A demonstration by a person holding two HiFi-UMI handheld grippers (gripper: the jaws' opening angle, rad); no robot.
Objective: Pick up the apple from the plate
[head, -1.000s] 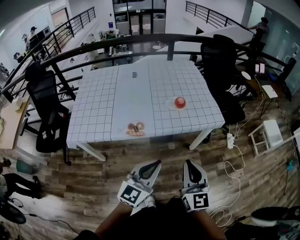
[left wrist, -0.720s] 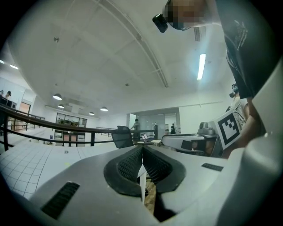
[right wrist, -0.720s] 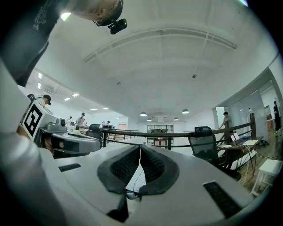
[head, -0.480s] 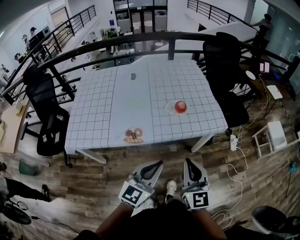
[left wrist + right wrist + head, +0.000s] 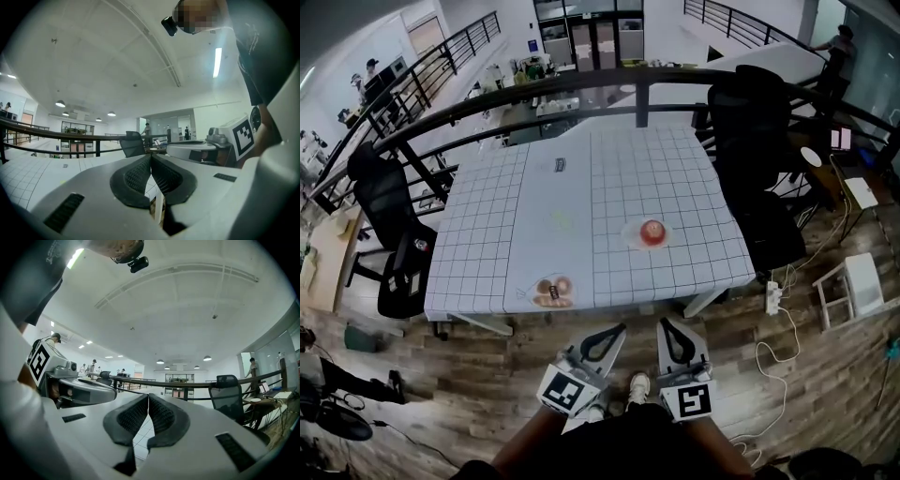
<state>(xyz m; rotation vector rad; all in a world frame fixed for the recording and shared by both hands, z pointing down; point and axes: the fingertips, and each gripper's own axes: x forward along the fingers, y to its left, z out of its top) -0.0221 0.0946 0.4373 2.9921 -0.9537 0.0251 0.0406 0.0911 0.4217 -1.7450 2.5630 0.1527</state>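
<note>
A red apple (image 5: 652, 232) lies on a small clear plate (image 5: 631, 234) at the right side of the white gridded table (image 5: 516, 225). My left gripper (image 5: 617, 331) and right gripper (image 5: 664, 325) are held side by side over the wooden floor, short of the table's near edge and well apart from the apple. Both point level toward the table. In the left gripper view the jaws (image 5: 151, 158) meet at the tips with nothing between them. The right gripper view shows its jaws (image 5: 148, 396) pressed together the same way, empty. The apple does not show in either gripper view.
A second plate with brown pastries (image 5: 551, 290) sits near the table's front left edge. Black office chairs stand at the left (image 5: 386, 211) and at the right (image 5: 759, 141). A dark railing (image 5: 581, 84) runs behind the table. A power strip and cables (image 5: 773, 300) lie on the floor at the right.
The table, apple and plates have drawn nearer in the head view. Both grippers keep their side-by-side hold, shut, and have come closer to the table's front edge.
</note>
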